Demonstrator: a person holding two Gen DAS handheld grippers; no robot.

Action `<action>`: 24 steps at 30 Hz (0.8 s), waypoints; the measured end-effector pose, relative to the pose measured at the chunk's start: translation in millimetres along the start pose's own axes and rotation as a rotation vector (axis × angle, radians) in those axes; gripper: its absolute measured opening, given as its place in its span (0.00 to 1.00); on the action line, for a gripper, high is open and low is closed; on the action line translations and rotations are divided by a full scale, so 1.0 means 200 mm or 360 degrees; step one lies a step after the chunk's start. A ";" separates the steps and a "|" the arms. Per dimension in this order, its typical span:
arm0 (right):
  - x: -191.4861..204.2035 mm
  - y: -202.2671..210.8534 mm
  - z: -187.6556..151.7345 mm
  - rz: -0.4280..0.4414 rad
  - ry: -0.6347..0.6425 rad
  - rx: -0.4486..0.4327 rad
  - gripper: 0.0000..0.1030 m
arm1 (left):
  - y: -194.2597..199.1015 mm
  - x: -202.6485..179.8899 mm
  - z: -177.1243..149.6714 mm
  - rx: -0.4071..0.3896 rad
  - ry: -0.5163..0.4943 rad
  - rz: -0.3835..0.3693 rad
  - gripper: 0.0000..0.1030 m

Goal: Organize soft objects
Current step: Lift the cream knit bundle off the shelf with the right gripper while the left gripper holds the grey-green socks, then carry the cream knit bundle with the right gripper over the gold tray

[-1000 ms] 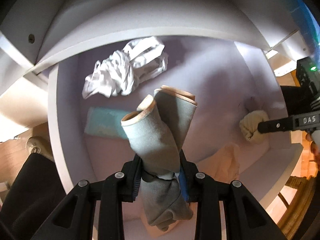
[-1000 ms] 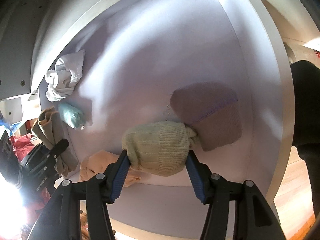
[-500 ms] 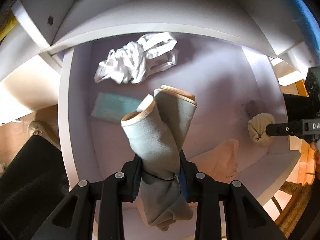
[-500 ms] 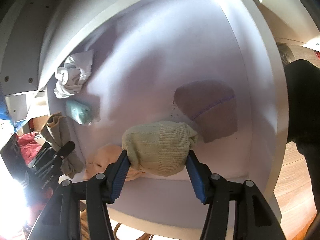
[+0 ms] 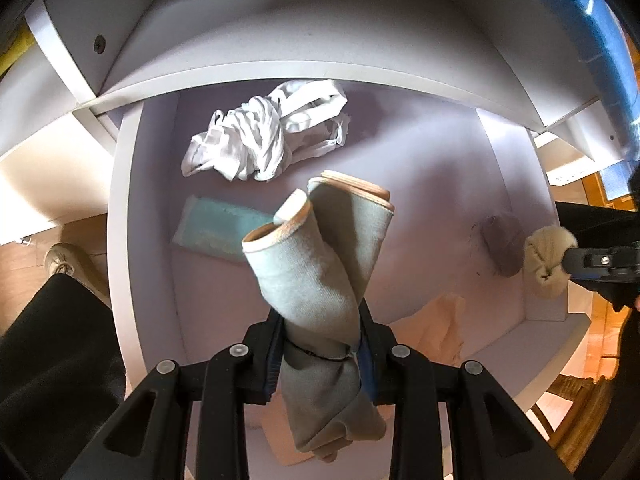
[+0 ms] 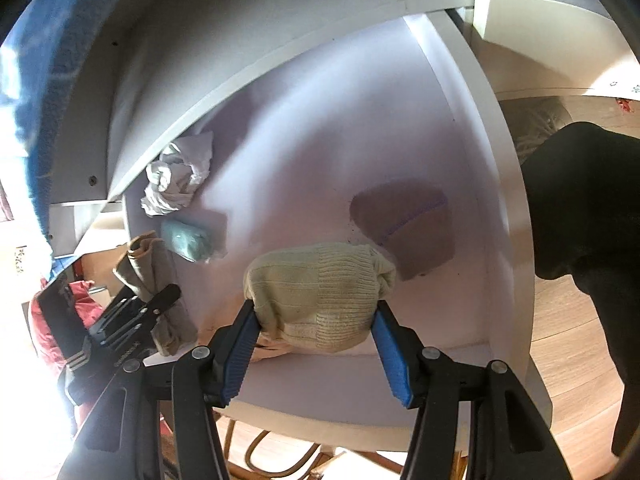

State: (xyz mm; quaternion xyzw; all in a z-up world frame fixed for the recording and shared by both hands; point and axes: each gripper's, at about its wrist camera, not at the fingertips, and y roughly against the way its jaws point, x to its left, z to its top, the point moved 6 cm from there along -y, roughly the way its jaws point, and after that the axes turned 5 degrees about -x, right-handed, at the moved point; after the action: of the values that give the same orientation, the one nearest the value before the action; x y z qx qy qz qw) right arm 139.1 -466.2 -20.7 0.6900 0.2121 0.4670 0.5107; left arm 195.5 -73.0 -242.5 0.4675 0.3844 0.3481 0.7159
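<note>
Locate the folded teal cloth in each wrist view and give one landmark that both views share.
Left wrist: teal cloth lies left of centre, partly behind the held grey socks.
Right wrist: teal cloth lies at the left, on the shelf floor.
Shared landmark: crumpled white cloth, just beyond it.

A white shelf unit (image 5: 132, 216) with a pale lilac floor fills both views, a screw (image 5: 99, 43) set in its upper board. Wooden flooring (image 6: 568, 344) lies beside it. A beige shoe (image 5: 66, 262) and a black trouser leg (image 5: 52, 344) stand at the left; wicker (image 5: 576, 408) shows below.
</note>
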 end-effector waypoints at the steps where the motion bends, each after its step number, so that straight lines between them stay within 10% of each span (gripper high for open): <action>1: 0.01 0.02 0.00 0.0017 0.0002 -0.0005 0.56 | 0.00 0.00 0.00 -0.0001 0.0002 -0.0004 0.31; 24: 0.24 0.70 -0.04 0.0237 0.0182 -0.0267 0.56 | 0.03 0.01 0.01 0.0006 -0.0005 -0.0059 0.31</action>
State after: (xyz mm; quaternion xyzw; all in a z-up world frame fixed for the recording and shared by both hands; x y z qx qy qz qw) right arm 130.0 -479.5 127.6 0.6309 0.1492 0.5583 0.5177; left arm 196.7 -69.8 -237.3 0.4623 0.3925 0.3332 0.7220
